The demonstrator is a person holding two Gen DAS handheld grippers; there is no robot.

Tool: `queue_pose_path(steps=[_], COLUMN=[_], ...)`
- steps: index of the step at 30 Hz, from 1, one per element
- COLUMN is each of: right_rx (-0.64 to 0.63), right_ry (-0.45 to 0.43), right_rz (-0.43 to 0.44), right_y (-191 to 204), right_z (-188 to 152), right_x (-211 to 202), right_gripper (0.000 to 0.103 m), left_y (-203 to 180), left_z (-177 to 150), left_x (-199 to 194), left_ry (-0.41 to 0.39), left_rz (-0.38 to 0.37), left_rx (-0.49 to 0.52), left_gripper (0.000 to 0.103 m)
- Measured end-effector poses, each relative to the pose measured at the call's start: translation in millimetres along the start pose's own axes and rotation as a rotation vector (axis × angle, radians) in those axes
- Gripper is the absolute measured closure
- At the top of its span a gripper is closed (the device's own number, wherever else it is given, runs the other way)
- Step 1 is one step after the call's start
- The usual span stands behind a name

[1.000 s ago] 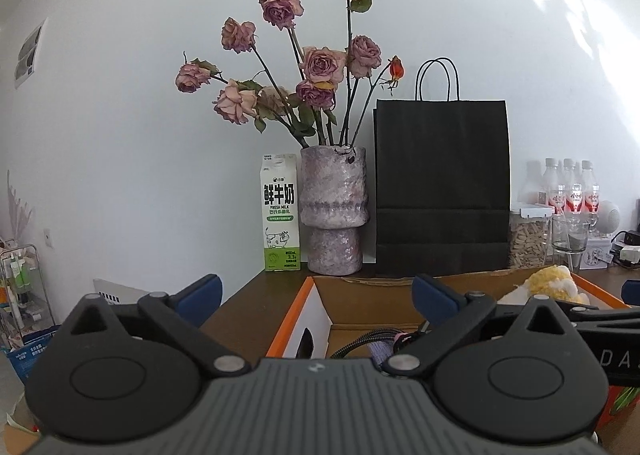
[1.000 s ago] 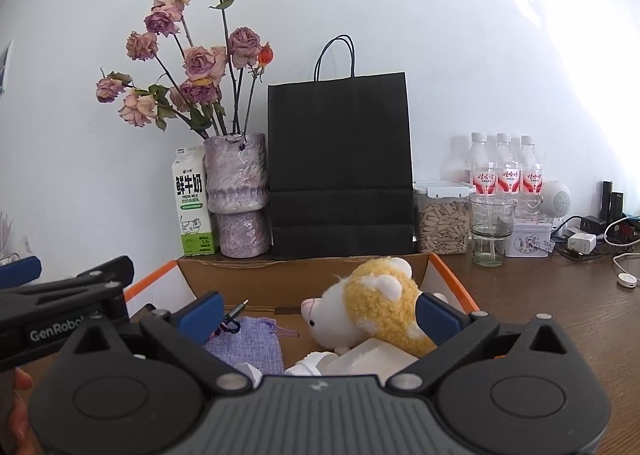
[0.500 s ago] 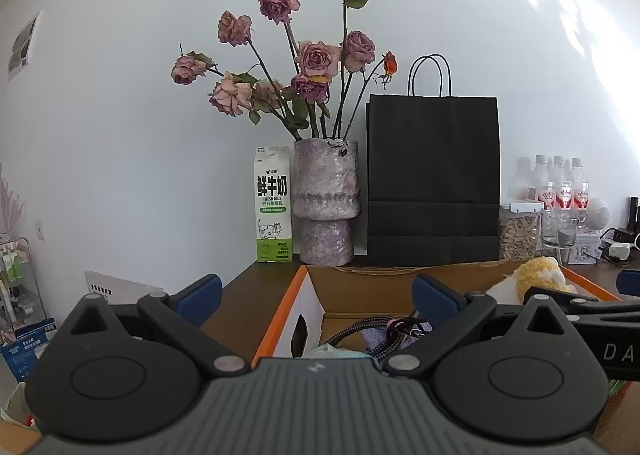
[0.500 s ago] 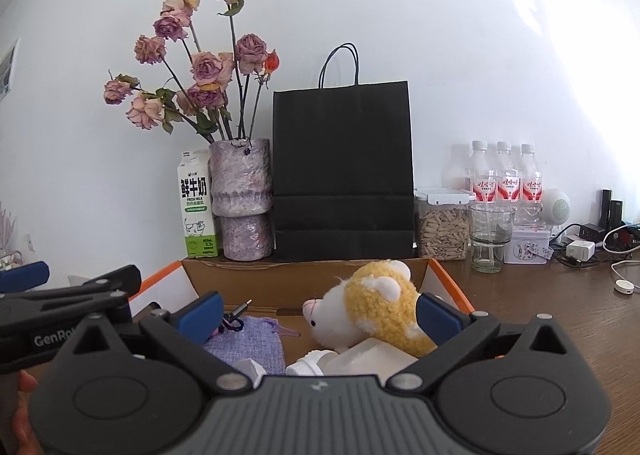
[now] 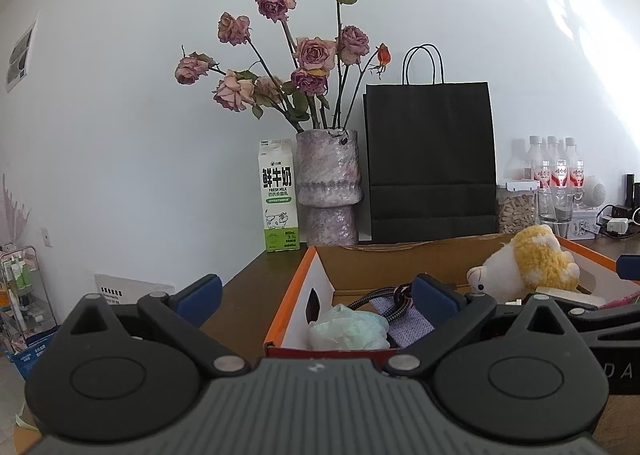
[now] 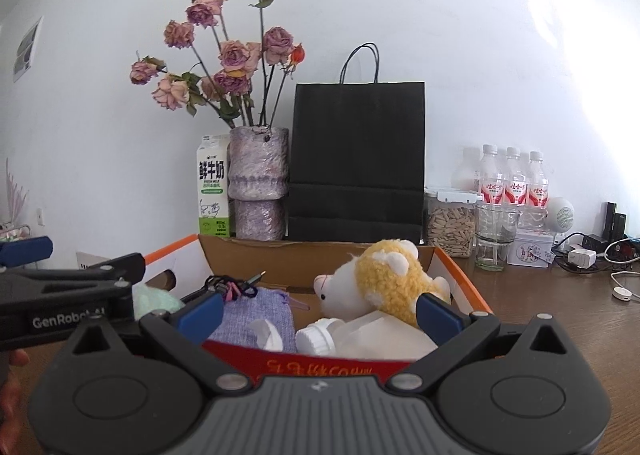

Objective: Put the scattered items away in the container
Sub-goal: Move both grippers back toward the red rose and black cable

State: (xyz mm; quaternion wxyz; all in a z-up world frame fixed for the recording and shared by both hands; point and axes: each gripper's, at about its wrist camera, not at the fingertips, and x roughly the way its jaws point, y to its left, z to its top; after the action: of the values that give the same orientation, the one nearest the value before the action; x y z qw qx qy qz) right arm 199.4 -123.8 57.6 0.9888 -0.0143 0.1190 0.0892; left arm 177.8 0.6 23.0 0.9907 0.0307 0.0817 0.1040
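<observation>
An orange-rimmed cardboard box (image 6: pixel 460 275) stands on the brown table, also in the left wrist view (image 5: pixel 292 295). In it lie a yellow and white plush toy (image 6: pixel 384 279), a purple cloth pouch (image 6: pixel 256 315), a white plastic bottle (image 6: pixel 360 335), a pale green soft item (image 5: pixel 348 331) and a dark cable (image 6: pixel 228 287). My left gripper (image 5: pixel 316 291) is open and empty over the box's left wall. My right gripper (image 6: pixel 320 307) is open and empty above the box's near side. The left gripper also shows in the right wrist view (image 6: pixel 72 279).
Behind the box stand a milk carton (image 5: pixel 278 199), a vase of dried roses (image 5: pixel 328 187), a black paper bag (image 5: pixel 430 163), a jar (image 6: pixel 450 227), a glass (image 6: pixel 494 235), water bottles (image 6: pixel 506 183) and chargers with cables (image 6: pixel 592 255). A rack (image 5: pixel 20 287) stands at left.
Both grippers have pulled back and risen slightly, so more of the box's contents show. Both stay open and empty.
</observation>
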Motion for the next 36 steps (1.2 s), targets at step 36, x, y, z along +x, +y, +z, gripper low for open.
queue_pose_path(steps=[36], right_rx=[-0.032], right_ry=[0.118], right_rz=[0.004], right_y=[-11.5], right_z=[-23.8], right_x=[-49.4], right_gripper=[0.000], left_y=[30.0], left_z=[-19.8], left_x=[-42.4], left_ry=[0.128], left_rz=[0.026], left_rx=[-0.010], left_gripper=[0.000])
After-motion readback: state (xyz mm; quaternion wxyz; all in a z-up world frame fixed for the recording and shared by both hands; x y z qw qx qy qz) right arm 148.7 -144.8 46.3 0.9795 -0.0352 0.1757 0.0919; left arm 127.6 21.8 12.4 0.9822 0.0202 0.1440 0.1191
